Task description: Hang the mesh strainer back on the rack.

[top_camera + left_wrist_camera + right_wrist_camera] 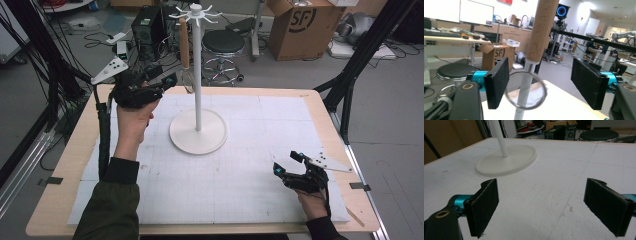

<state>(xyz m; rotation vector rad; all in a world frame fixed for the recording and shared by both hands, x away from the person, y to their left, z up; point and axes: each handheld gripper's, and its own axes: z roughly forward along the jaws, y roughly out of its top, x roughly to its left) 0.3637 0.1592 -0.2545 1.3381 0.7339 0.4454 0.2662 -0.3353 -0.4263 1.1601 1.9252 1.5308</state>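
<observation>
A white hook stand rises from its round base at the middle of the table. From one of its top hooks hangs a kitchen tool with a wooden handle and a round wire ring at the bottom. My left gripper is raised beside that ring, open. In the left gripper view the handle and ring hang between the pads, touching neither. My right gripper rests open and holding nothing low over the board at the front right, pointing toward the base.
A white gridded board covers the wooden table. Beyond the far edge stand a black stool, a cardboard box and electronics with cables. Black frame posts flank the table on both sides.
</observation>
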